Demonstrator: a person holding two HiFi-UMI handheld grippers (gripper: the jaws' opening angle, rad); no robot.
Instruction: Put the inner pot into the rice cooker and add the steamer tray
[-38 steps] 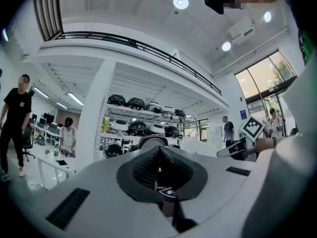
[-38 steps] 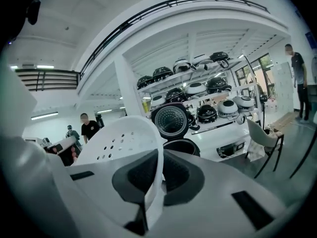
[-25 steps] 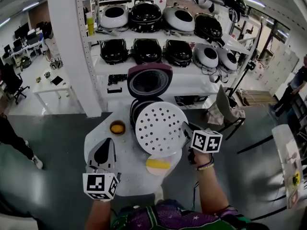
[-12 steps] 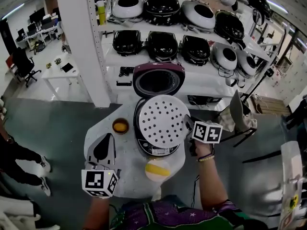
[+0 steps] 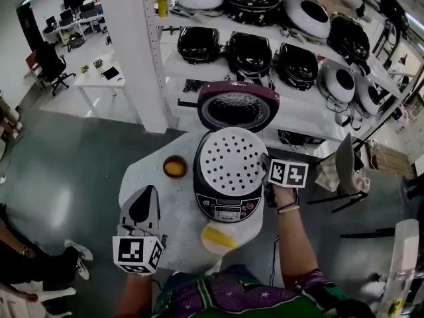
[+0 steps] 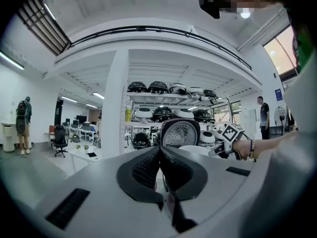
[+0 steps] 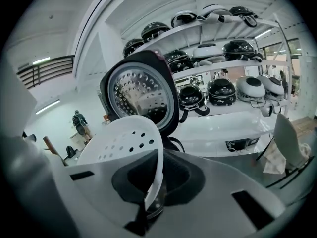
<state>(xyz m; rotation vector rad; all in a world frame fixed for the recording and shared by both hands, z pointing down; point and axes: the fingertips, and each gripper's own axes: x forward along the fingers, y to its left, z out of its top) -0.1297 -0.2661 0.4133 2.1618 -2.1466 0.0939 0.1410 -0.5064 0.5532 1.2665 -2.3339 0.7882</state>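
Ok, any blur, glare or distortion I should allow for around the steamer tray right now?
Head view: sharp and evenly lit, steamer tray crisp, but the fisheye bows the shelves. Right gripper view: black round vignette, tray rim soft close to the lens, glints inside the open lid. Left gripper view: dark corners, ceiling lines bent, a mosaic patch at the top.

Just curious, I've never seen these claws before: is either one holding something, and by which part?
The right claw pinches the white perforated steamer tray by its rim. The left claw is shut and holds nothing.
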